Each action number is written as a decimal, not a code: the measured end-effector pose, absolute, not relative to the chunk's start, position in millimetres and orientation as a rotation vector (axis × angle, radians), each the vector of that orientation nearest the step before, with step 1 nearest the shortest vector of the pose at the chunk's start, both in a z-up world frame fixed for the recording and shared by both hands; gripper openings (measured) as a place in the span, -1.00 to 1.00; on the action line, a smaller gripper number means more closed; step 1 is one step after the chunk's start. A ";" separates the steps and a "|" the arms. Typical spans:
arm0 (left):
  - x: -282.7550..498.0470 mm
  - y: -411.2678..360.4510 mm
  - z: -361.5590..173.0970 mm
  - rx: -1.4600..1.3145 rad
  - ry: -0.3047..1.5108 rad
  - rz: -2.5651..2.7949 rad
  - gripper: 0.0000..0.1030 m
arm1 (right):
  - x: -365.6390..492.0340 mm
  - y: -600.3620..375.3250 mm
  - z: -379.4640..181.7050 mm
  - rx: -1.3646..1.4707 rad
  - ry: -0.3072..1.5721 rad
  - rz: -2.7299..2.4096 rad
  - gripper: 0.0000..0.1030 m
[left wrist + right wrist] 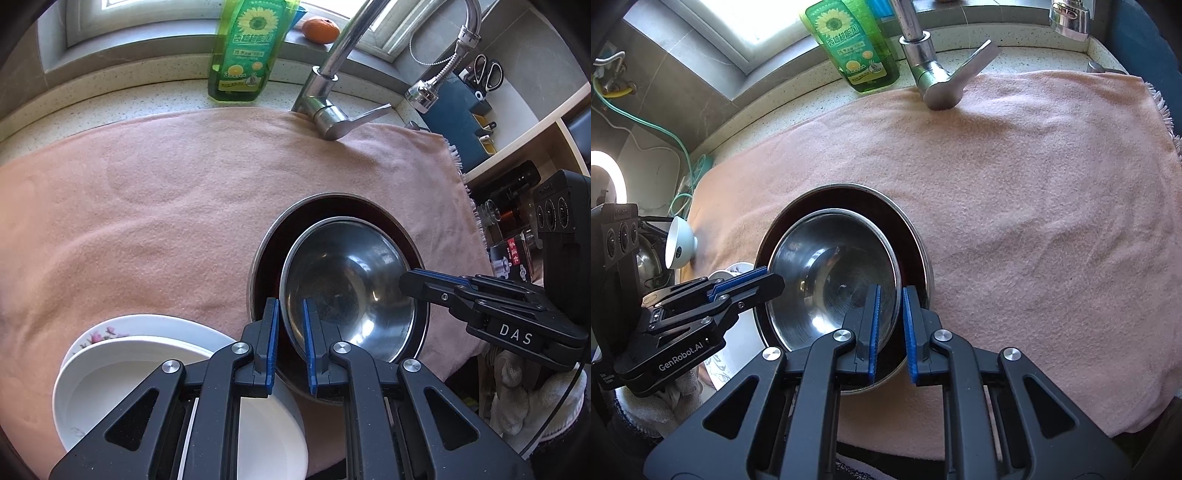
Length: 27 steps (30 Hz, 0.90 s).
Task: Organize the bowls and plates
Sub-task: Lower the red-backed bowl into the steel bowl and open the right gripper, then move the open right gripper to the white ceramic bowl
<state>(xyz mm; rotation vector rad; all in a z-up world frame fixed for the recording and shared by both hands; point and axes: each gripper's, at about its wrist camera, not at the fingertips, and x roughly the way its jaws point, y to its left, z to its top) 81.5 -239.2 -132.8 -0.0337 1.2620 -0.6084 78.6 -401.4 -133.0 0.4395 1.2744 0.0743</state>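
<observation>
Steel bowl (347,291): polished metal, mirror-glossy, faint scuffs inside. Outer bowl (266,258): metal rim, dark glossy interior. Plates (110,373): glazed white ceramic, smooth. Cloth (147,206): pink, matt, fuzzy nap, fringed edge. Faucet (328,110): brushed metal. Soap bottle (245,55): clear green plastic, glossy label.

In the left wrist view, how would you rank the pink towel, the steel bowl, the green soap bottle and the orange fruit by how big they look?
Largest to smallest, as seen:
1. pink towel
2. steel bowl
3. green soap bottle
4. orange fruit
The bowl is much nearer the camera than the bottle, so their true sizes stay unsure.
</observation>
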 end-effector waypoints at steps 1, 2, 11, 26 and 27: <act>81.6 -239.1 -132.7 -0.034 1.262 -0.610 -0.79 | 78.4 -400.8 -131.7 0.433 1.270 0.072 -0.74; 81.8 -238.6 -132.7 -0.036 1.262 -0.610 -0.78 | 78.0 -400.2 -130.2 0.425 1.266 0.069 -0.74; 83.0 -232.4 -121.3 -0.044 1.224 -0.618 -0.77 | 73.5 -400.5 -112.1 0.448 1.206 0.054 -0.73; 81.8 -173.9 -73.1 -0.139 1.103 -0.591 -0.77 | 94.7 -346.0 -51.6 0.367 1.054 0.137 -0.05; 81.6 -167.7 -71.4 -0.146 1.097 -0.581 -0.70 | 97.2 -339.8 -49.8 0.355 1.051 0.147 -0.05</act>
